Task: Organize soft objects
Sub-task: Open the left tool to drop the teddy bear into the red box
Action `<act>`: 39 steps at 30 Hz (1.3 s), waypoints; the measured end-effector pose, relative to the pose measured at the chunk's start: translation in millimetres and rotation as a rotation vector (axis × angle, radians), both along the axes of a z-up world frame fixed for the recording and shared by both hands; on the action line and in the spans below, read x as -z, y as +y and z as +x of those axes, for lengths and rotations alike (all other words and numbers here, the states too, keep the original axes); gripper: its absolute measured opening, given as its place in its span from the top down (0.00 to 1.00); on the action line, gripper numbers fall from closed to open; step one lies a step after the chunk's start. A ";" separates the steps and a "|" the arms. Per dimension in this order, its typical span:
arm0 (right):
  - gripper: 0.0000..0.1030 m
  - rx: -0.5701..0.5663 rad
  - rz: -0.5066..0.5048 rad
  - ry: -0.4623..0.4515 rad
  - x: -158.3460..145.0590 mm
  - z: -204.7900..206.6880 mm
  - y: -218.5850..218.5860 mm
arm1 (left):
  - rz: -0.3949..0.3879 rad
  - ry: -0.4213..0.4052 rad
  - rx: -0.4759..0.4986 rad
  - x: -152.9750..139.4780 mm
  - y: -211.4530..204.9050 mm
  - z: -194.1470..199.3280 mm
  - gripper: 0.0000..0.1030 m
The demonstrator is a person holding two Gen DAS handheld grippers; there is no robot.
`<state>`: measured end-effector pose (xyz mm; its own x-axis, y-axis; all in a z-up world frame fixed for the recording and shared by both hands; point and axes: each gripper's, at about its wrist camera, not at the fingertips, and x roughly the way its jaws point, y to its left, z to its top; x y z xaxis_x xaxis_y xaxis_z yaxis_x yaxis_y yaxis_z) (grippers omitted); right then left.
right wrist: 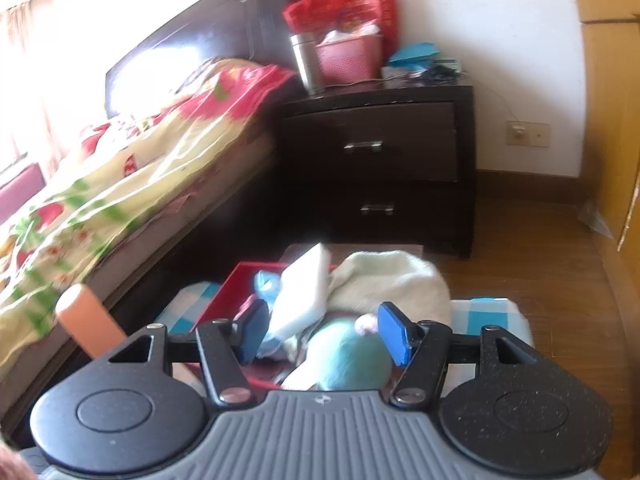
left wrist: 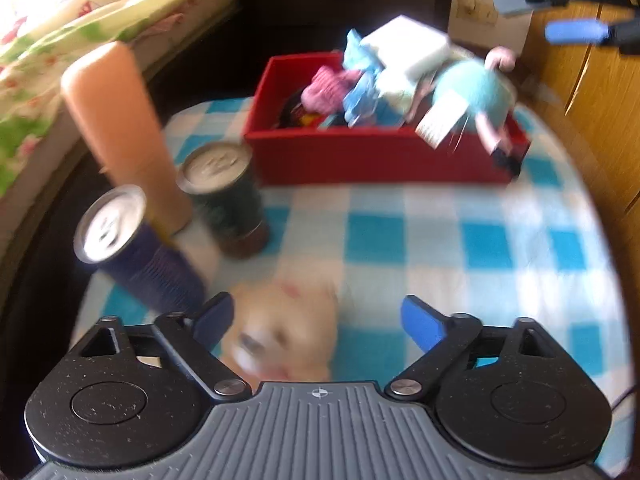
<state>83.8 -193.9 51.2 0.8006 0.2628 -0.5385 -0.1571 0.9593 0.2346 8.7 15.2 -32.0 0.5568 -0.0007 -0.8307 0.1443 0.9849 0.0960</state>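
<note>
Right tool (right wrist: 324,330) was open, jaws spread, nothing between the pads. Directly below sat the teal plush (right wrist: 348,360), resting in the red box (right wrist: 236,284) beside a white sponge block (right wrist: 304,292) and a cream towel (right wrist: 392,276). Orange bottle (right wrist: 86,320) stood left. Dark nightstand (right wrist: 384,160) and bed (right wrist: 120,168) were behind.

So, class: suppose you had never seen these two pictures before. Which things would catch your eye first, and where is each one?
The red box at the far side of the blue-checked cloth stands out, heaped with soft things, a teal plush toy at its right end. Left of it stand two cans and an orange bottle. Nearest, a blurred cream plush toy lies between the open left gripper's fingers.
</note>
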 end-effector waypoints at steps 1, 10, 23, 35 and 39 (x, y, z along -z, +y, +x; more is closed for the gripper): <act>0.63 -0.010 -0.010 0.008 1.9 -1.7 4.3 | 0.033 -0.001 -0.012 5.6 0.2 -2.6 0.12; 0.63 -0.120 -0.067 0.025 7.9 -23.1 41.6 | -0.001 0.148 -0.136 51.0 37.8 24.9 0.37; 0.63 -0.040 -0.052 0.021 6.1 -5.9 29.0 | -0.272 -0.099 -0.085 -61.7 3.8 84.8 0.42; 0.63 0.001 -0.029 0.095 29.8 22.6 10.8 | -0.190 -0.174 -0.194 -45.7 -10.7 166.9 0.16; 0.63 0.011 -0.024 0.110 33.2 25.3 8.3 | -0.162 -0.156 -0.196 -42.1 -12.3 163.6 0.13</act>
<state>109.1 -185.7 17.9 0.7393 0.2404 -0.6290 -0.1211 0.9663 0.2270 172.3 2.9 10.1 0.6804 -0.0064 -0.7328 -0.0538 0.9968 -0.0586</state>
